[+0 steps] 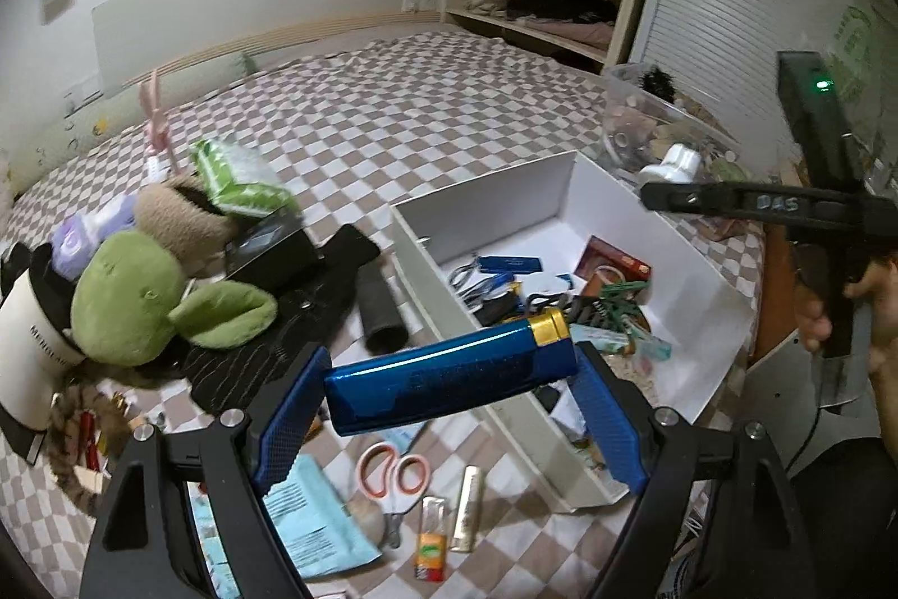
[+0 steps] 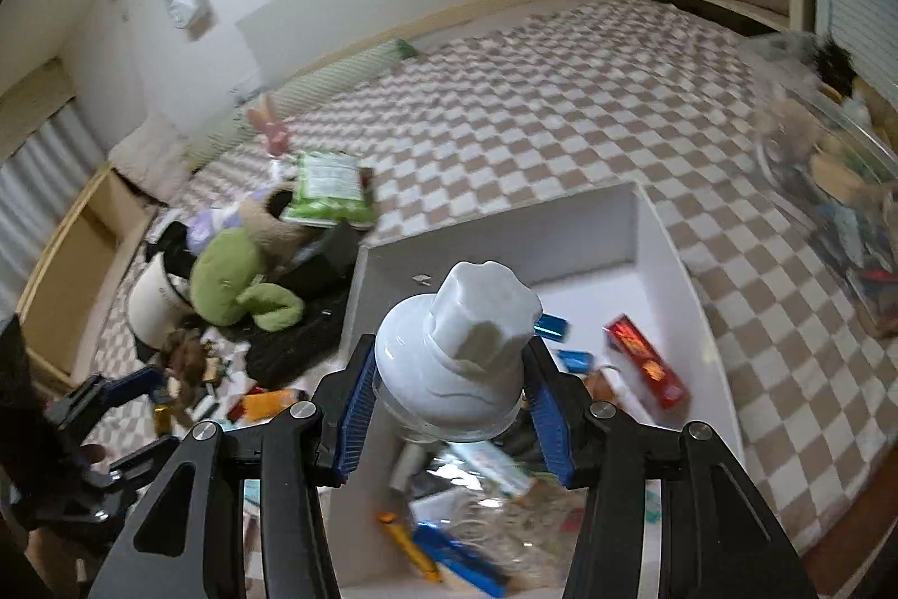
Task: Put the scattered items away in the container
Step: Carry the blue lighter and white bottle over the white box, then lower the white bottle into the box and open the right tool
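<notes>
Left hand-held gripper (image 1: 449,408) clamps a blue tube (image 1: 449,369), right hand-held gripper (image 2: 449,397) a white-capped jar (image 2: 457,357); lettering unreadable.

The white bottle (image 2: 457,352) hides part of the box floor (image 2: 589,284) (clutter below blurred).

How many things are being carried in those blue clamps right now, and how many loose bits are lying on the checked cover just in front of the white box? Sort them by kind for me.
Carried, shiny blue tube: 1
Carried, white-capped jar: 1
Loose, scissors: 1
Loose, gold stick: 1
Loose, orange-and-green packet: 1
Total: 5
</notes>
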Motion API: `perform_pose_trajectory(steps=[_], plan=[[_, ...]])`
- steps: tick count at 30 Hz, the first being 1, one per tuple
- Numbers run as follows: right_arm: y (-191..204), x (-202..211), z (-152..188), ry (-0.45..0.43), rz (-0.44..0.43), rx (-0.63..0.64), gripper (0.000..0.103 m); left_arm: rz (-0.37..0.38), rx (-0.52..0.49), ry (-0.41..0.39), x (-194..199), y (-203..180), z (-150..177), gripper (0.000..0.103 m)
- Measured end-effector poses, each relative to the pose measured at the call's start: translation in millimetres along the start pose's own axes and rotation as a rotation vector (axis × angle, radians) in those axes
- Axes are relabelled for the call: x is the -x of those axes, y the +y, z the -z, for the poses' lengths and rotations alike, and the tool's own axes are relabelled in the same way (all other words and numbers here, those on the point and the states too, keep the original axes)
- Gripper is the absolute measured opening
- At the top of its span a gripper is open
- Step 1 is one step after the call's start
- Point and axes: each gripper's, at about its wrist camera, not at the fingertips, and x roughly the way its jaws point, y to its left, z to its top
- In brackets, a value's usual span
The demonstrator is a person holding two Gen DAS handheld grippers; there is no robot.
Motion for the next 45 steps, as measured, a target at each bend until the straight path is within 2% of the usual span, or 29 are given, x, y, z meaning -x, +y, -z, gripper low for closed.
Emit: perform_pose_trajectory(steps=[10,19,32,36,45], plan=[[-16.3,-52.1,5.6,0.164,0.120,0.016,0.052,0.027,-0.032,0.022,-22.0,-27.6,-9.7,0.086],[-22.0,-91.4,2.9,0.272,0.147,-0.011,0.052,0.035,-0.073,0.059,-42.9,-45.7,-10.8,0.086],[-27.8,-129.2,0.0,0.362,0.169,-0.059,0.052,0.030,-0.096,0.084,-56.8,-53.5,-12.4,0.086],[-23.4,-143.7,2.4,0.397,0.192,-0.035,0.052,0.029,-0.095,0.088,-58.8,-53.7,-12.7,0.086],[-28.8,-150.9,5.8,0.414,0.226,-0.043,0.054,0.041,-0.087,0.092,-61.8,-58.3,-15.2,0.086]])
